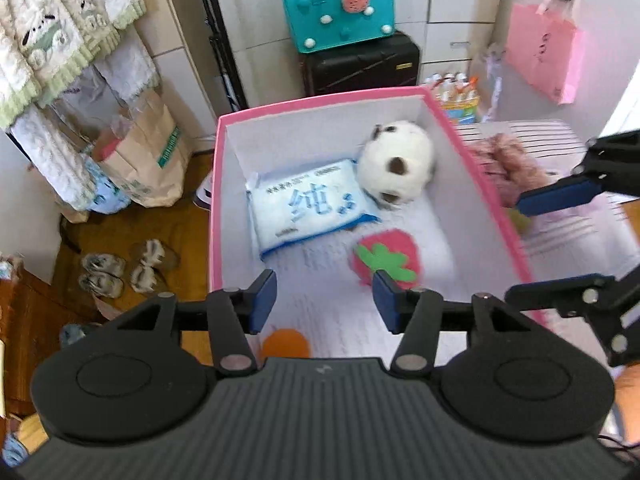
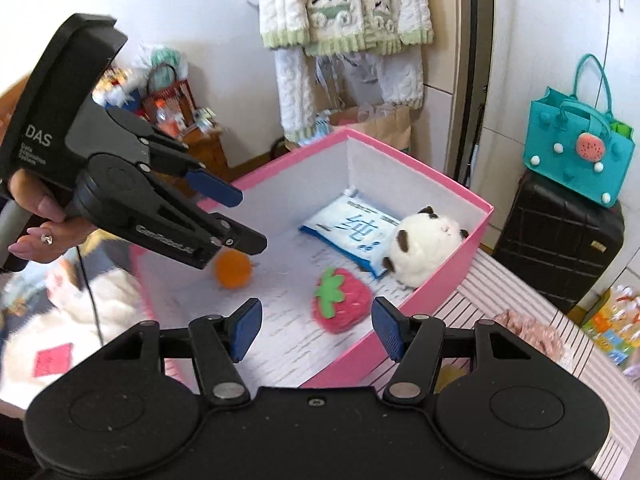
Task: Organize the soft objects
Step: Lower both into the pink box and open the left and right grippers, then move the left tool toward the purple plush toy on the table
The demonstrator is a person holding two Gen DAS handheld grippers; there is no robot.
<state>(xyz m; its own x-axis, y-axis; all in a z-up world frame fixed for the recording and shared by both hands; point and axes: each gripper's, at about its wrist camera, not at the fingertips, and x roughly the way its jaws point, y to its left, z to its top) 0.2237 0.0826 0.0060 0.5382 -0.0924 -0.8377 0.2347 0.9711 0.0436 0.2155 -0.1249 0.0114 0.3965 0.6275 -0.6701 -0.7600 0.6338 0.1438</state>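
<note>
Now both fingers open, empty; pink fuzzy item (image 2: 532,330) outside pink box (image 2: 440,280), nearer my right gripper (image 2: 316,328) than my left gripper (image 1: 324,300).

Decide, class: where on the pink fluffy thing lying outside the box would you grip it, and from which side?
Grip the pink fluffy thing across its raised middle, coming from above. It lies as a low, soft heap on the striped cloth beside the pink box, so open fingers can straddle it; blur hides any better hold.

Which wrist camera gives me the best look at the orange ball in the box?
The right wrist view: the orange ball sits nearly whole on the pink box floor, just under the left gripper. The left wrist view shows only its top above the gripper body.
</note>
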